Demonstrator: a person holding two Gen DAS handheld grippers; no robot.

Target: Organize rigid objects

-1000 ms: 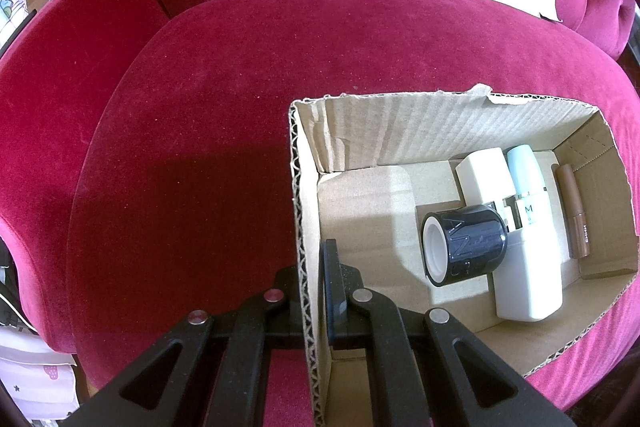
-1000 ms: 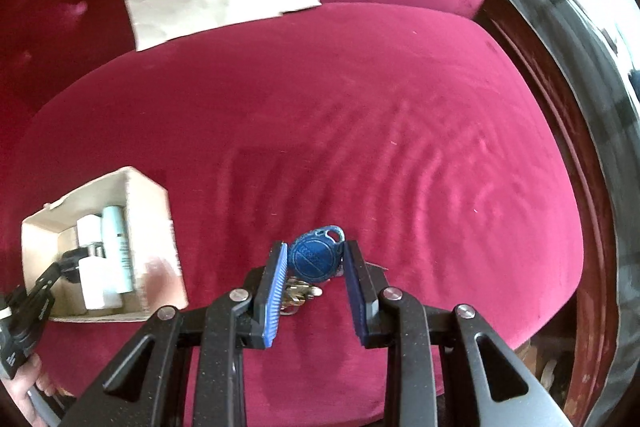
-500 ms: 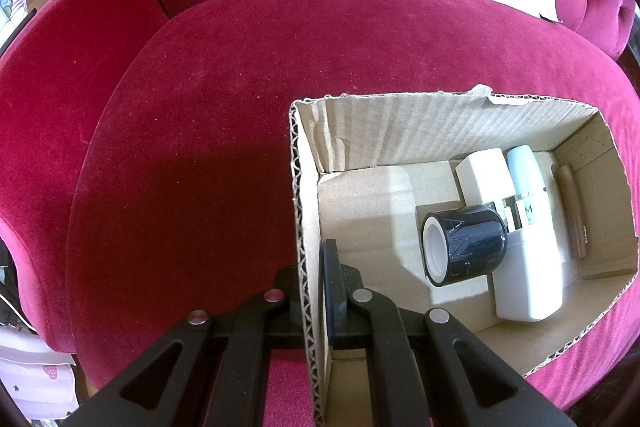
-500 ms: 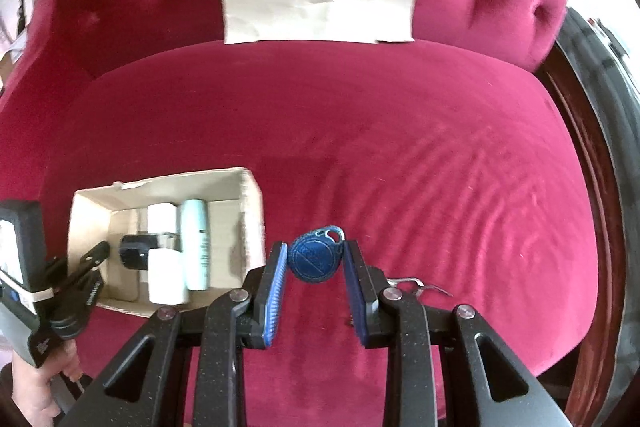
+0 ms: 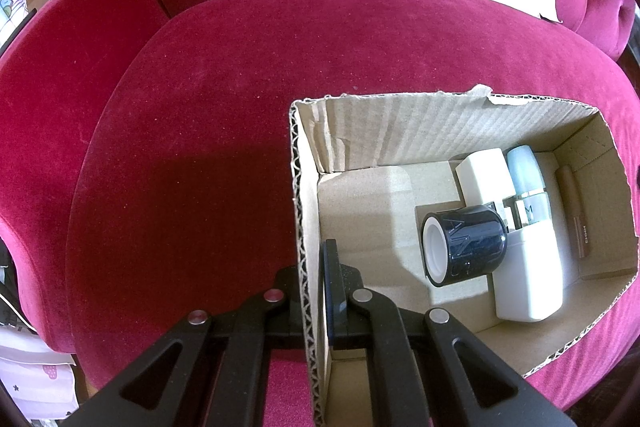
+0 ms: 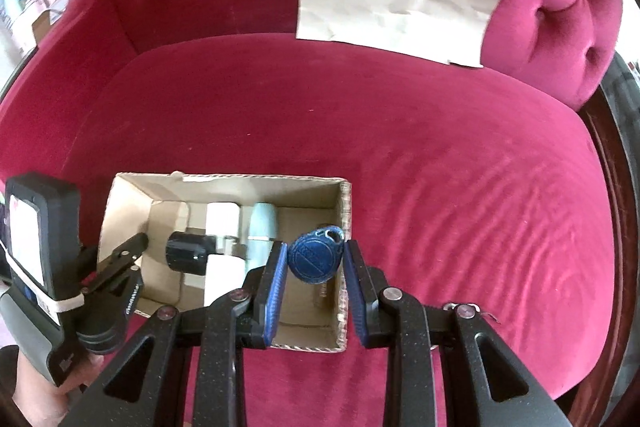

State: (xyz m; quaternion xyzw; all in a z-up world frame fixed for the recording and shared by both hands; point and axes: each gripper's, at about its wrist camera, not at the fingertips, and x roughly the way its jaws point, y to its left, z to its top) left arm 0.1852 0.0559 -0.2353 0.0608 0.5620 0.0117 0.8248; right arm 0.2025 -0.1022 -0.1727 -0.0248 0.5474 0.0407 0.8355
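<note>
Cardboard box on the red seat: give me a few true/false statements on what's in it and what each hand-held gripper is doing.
1. The left hand-held gripper is clamped on the cardboard box wall. True.
2. The right hand-held gripper is empty. False: it grips a blue key fob.
3. The dark jar stands upright in the box. False: it lies on its side, with its white end facing the left gripper.
4. A pale blue capped bottle lies in the box beside a white bottle. True.
5. The box sits on a wooden table. False: it rests on a red velvet seat.
</note>
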